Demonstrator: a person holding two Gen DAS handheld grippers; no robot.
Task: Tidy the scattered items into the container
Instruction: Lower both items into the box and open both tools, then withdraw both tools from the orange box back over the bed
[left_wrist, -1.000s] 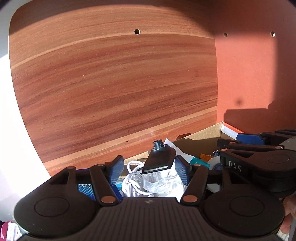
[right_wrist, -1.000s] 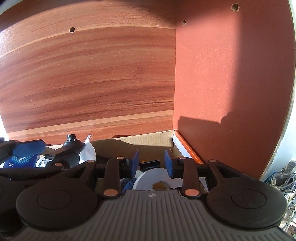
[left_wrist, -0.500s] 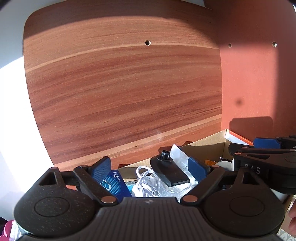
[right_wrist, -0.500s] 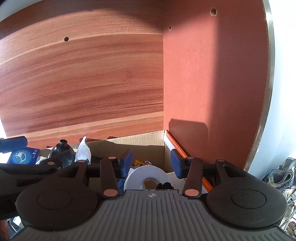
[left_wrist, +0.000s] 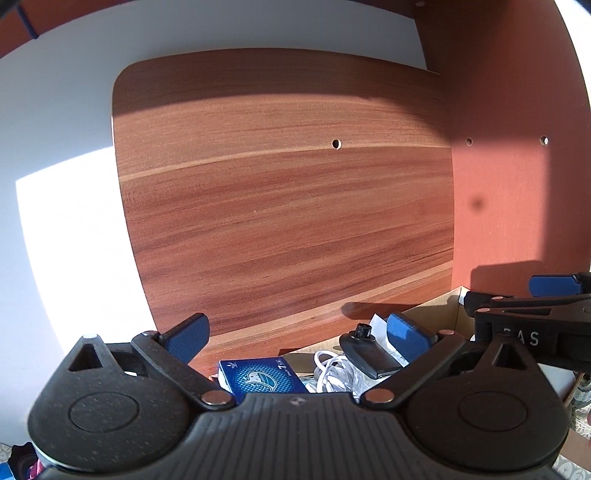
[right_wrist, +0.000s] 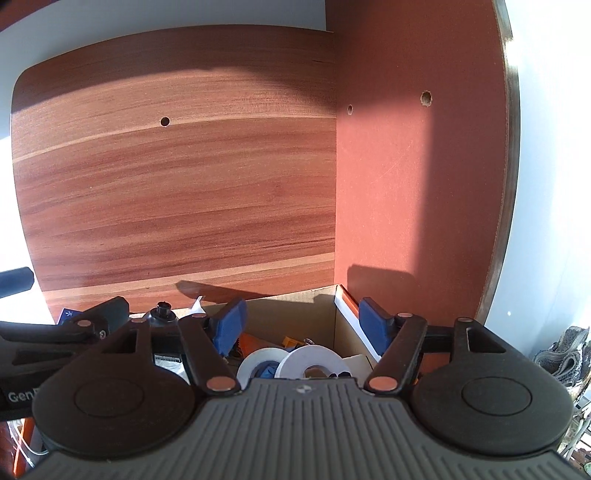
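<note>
Over the cardboard box (right_wrist: 295, 306), which sits in the corner formed by the wood-grain panel (left_wrist: 280, 229) and the red side panel (right_wrist: 417, 184), both grippers hang side by side. The left gripper (left_wrist: 297, 332) is spread wide and holds nothing; the right gripper (right_wrist: 299, 323) is likewise wide and empty. Inside the box lie one black trimmer head (left_wrist: 367, 350), one tangle of white cable (left_wrist: 334, 373), one blue packet (left_wrist: 262, 380) and two white tape rolls (right_wrist: 314, 363); a few smaller orange bits are too hidden to name. The likely trouble is crowding: the two grippers nearly touch, so a careless swing could knock one against the other, or a finger could snag the loose cable and drag it back out over the rim.
</note>
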